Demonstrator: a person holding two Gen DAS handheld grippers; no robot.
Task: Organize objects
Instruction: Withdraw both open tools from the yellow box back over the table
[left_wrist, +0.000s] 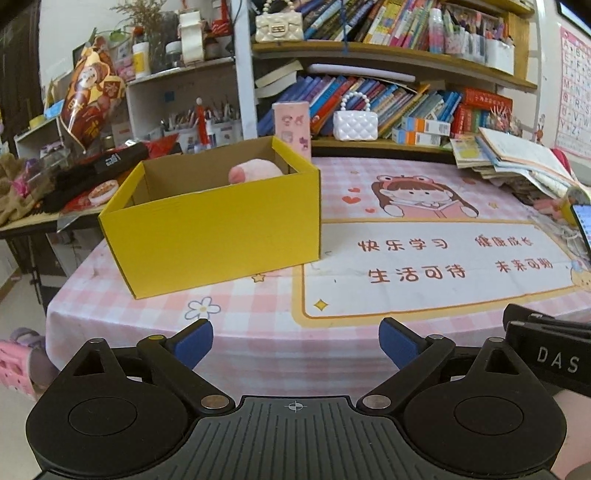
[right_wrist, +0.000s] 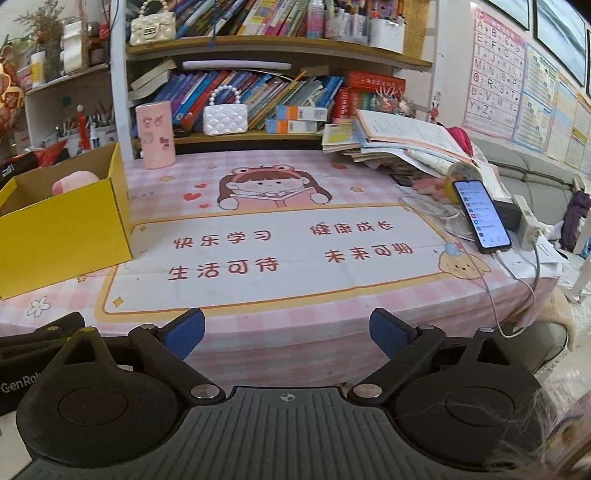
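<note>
Both our left fingers (left_wrist: 295, 341) and right fingers (right_wrist: 287, 330) hang spread and empty at frame bottom, while the yellow box (left_wrist: 218, 221), holding a pink plush (left_wrist: 255, 172), sits upper left, nearer our left.

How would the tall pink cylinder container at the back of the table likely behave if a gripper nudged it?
The pink cylinder container stands upright, tall for its base, so a high push would probably tip it. Once down, its round body would likely roll. It seems light, though its contents are hidden.
</note>
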